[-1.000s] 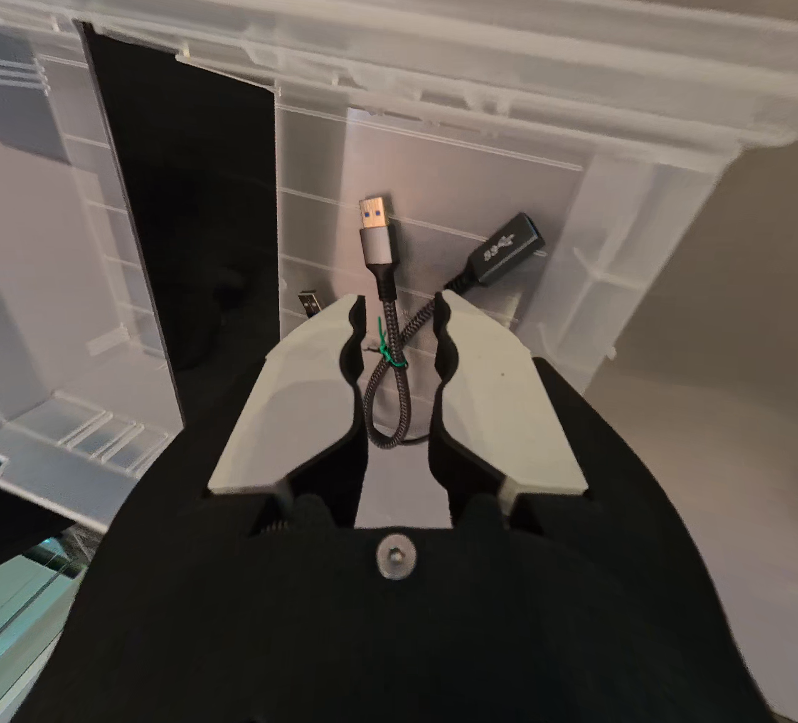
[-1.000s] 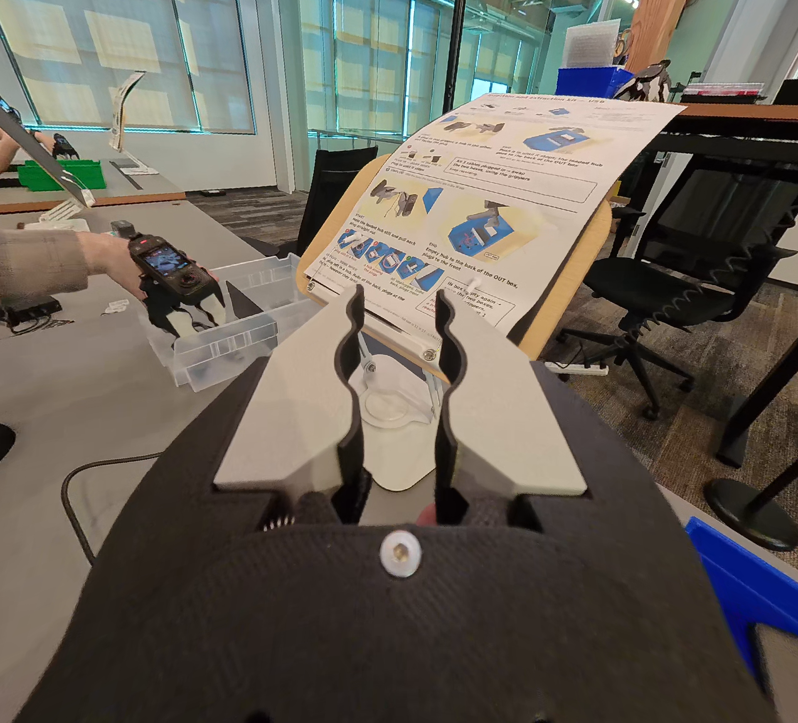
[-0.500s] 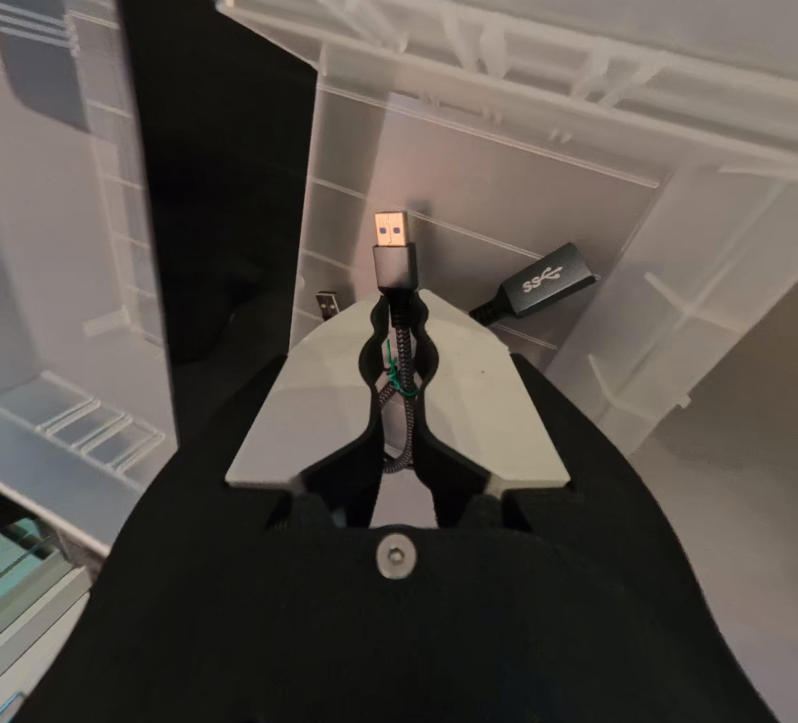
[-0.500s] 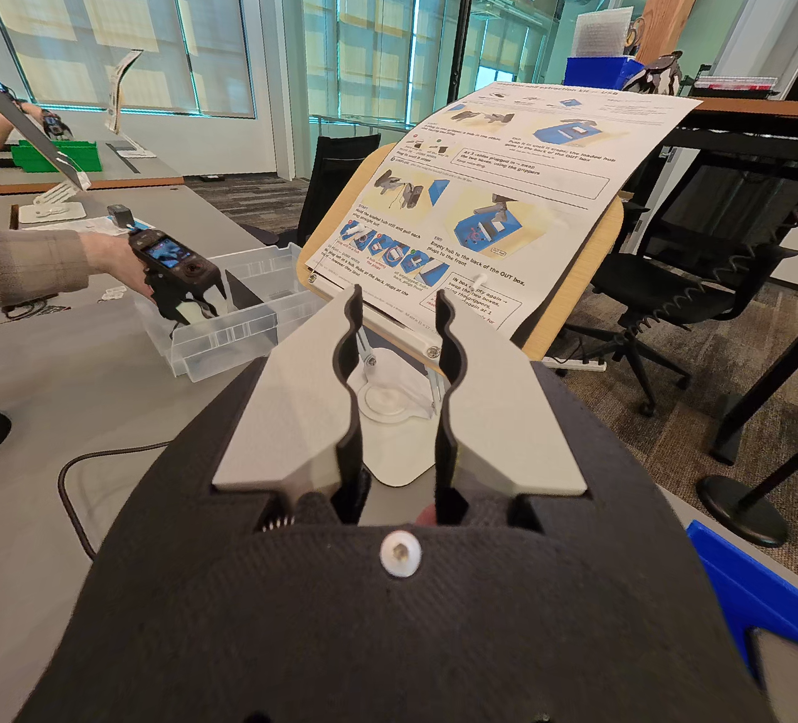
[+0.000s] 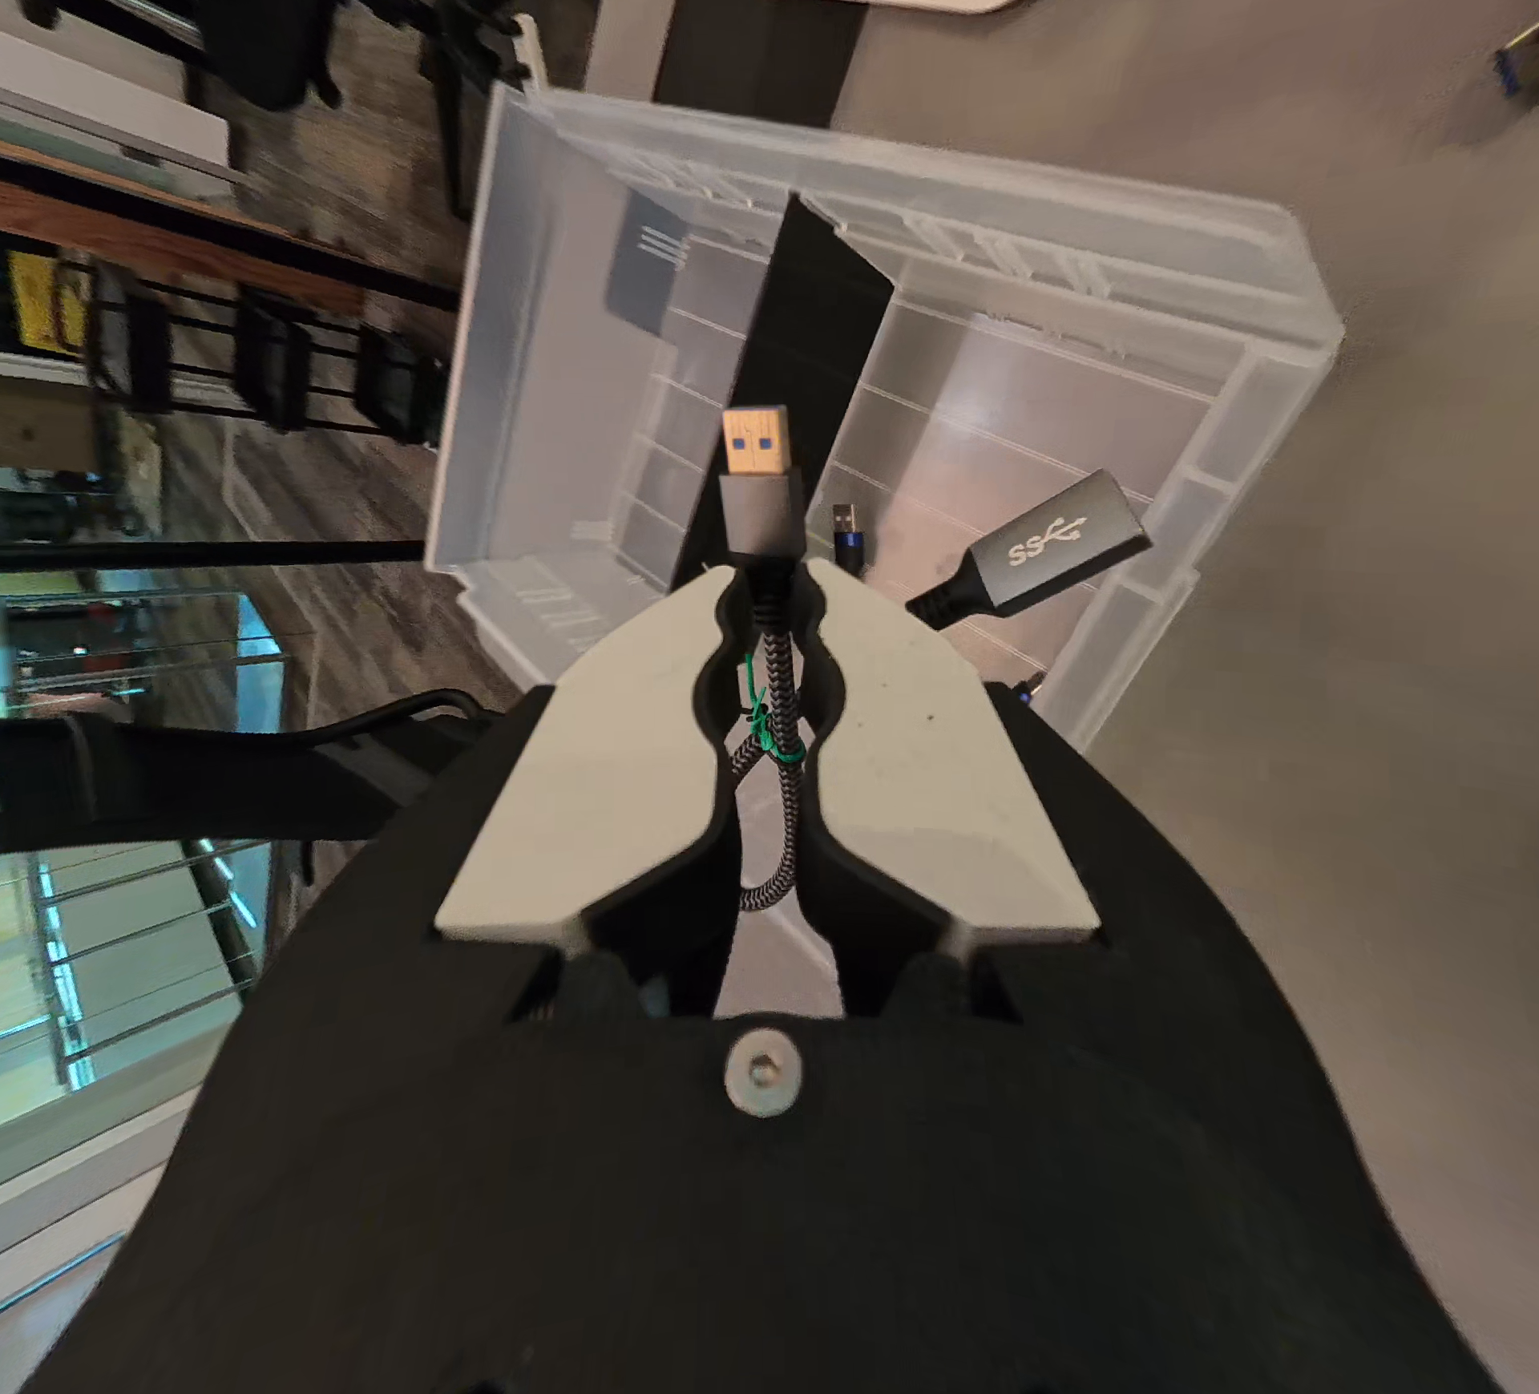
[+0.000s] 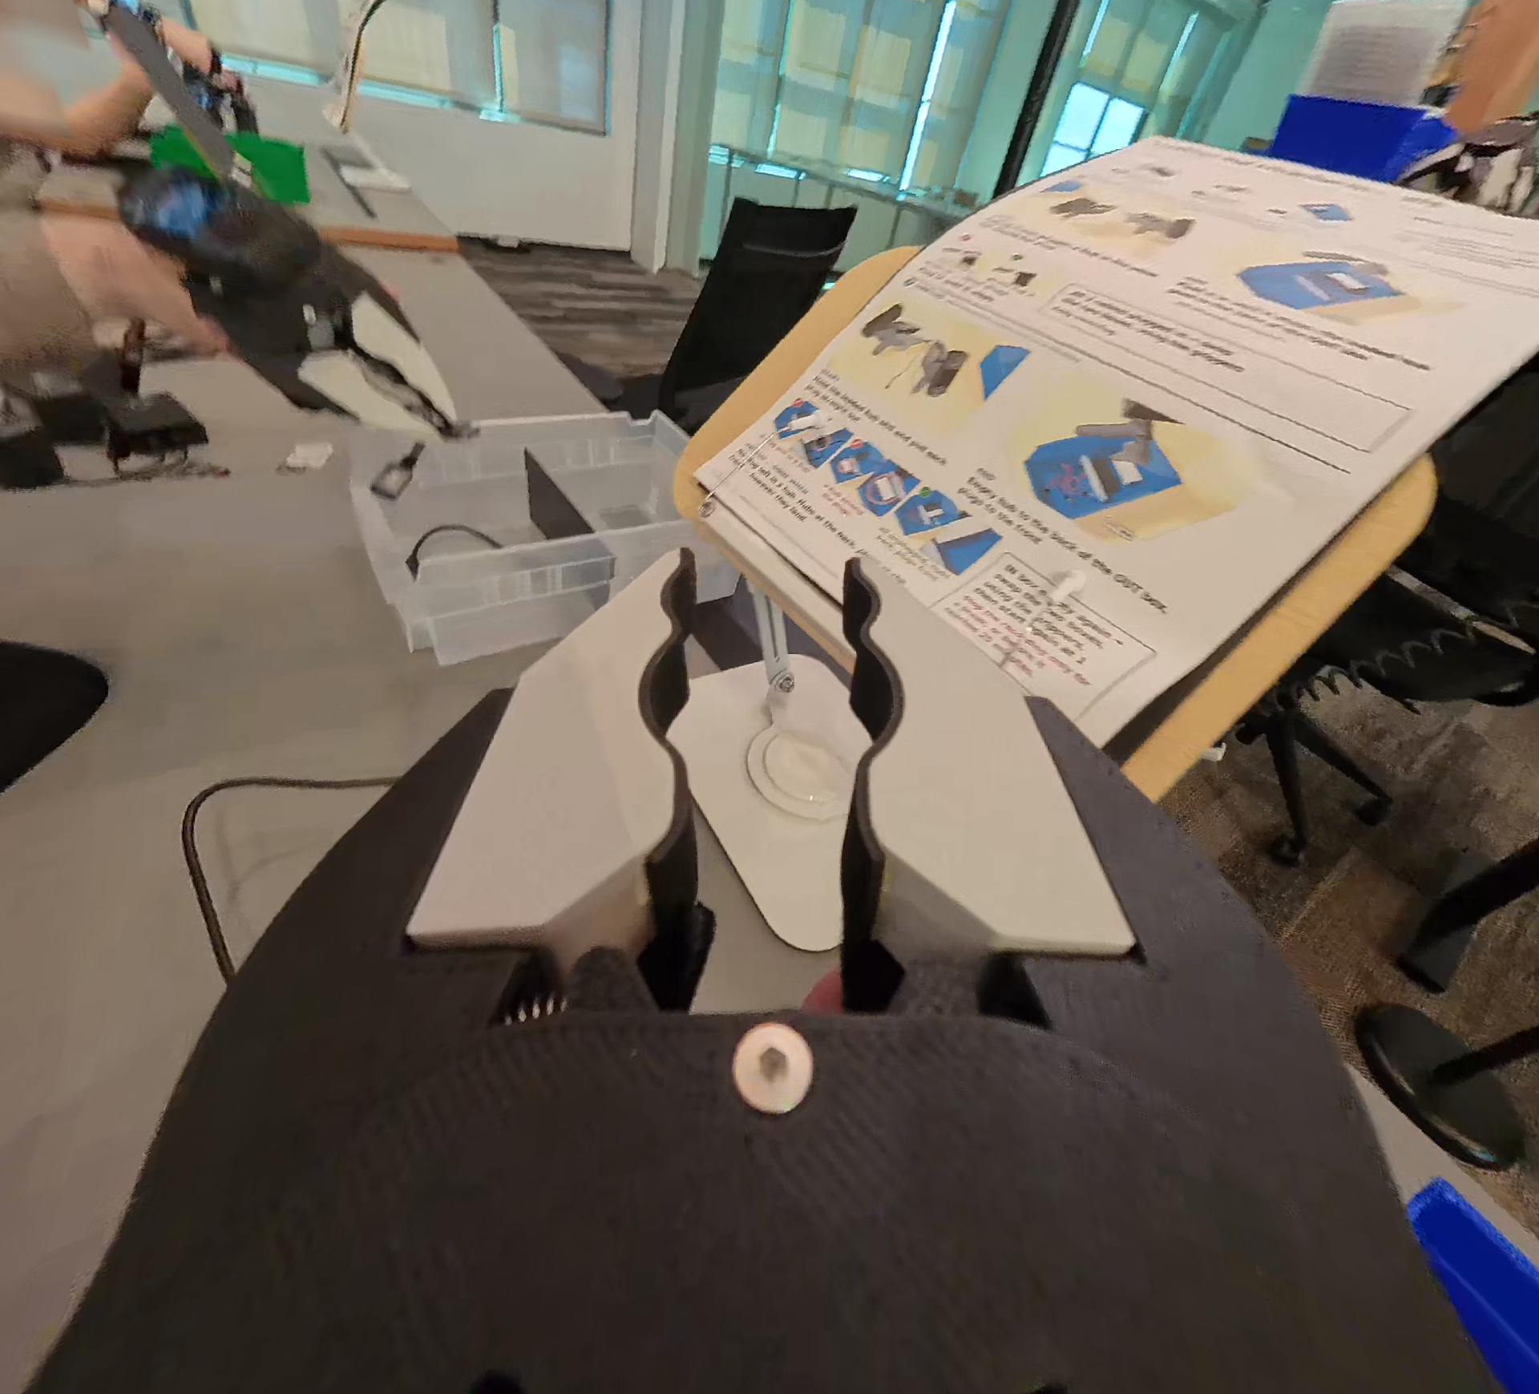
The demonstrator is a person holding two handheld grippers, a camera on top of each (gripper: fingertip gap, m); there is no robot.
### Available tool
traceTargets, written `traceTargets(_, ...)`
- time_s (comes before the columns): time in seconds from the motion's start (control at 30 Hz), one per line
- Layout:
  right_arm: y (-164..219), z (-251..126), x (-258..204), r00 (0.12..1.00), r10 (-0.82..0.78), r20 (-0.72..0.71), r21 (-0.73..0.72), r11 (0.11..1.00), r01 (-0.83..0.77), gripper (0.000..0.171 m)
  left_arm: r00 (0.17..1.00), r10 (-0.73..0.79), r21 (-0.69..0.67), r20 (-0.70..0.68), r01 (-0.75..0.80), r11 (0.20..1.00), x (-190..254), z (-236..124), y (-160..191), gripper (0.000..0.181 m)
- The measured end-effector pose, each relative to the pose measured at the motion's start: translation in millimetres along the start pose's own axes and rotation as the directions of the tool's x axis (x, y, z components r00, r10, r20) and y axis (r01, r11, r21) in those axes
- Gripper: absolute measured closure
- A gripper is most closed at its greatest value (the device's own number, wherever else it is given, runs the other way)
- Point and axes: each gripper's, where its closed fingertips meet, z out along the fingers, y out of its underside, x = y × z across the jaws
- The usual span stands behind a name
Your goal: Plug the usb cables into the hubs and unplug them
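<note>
My left gripper (image 5: 770, 581) is shut on a short grey braided USB cable (image 5: 779, 729) just behind its plug (image 5: 756, 475), which points forward past the fingertips. The cable's socket end (image 5: 1051, 544) sticks out to the right, and a green tie binds its loop. I hold it above a clear plastic bin (image 5: 1249, 355) with a black divider (image 5: 820, 355). A second small plug (image 5: 849, 525) lies in the bin. My right gripper (image 6: 766, 579) is open and empty over the grey table. The right wrist view shows the left gripper (image 6: 366, 371), blurred, above the bin (image 6: 500, 588).
A tilted wooden stand with a printed instruction sheet (image 6: 1124, 421) stands right of the bin on a white base (image 6: 799, 771). A black cable (image 6: 454, 542) lies in the bin and another (image 6: 200, 846) runs over the table. A blue bin corner (image 6: 1482, 1271) shows at lower right. The grippers' ends are close to 40 cm from one another.
My left gripper closed on the braided cable and lifted it up out of the bin. My right gripper stayed open and turned a little toward the bin.
</note>
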Motion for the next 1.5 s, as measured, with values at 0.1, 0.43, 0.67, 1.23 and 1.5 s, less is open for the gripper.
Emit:
traceTargets(0.1,10,11,-17,0.996,-0.074,0.053,-0.08,0.994,0.078,0.137,1.0,0.015,0.033,0.025,-0.016,0.999,1,-28,-15,0.172)
traceTargets(0.43,31,18,-38,0.969,-0.205,0.138,-0.191,0.955,0.229,0.134,0.983,0.158,0.102,-0.093,-0.148,0.984,89,-55,-68,0.172)
traceTargets(0.67,29,14,-36,0.971,-0.2,0.132,-0.171,0.96,0.221,0.134,0.953,0.19,0.117,-0.234,-0.166,0.979,167,-31,-70,0.172)
traceTargets(1.23,38,20,-44,0.961,-0.224,0.164,-0.216,0.942,0.256,0.134,0.91,0.128,0.03,-0.395,-0.126,0.992,223,15,-43,0.16)
traceTargets(1.5,34,15,-41,0.962,-0.227,0.152,-0.204,0.945,0.255,0.134,0.946,0.016,0.081,-0.325,0.011,0.997,180,-8,-63,0.148)
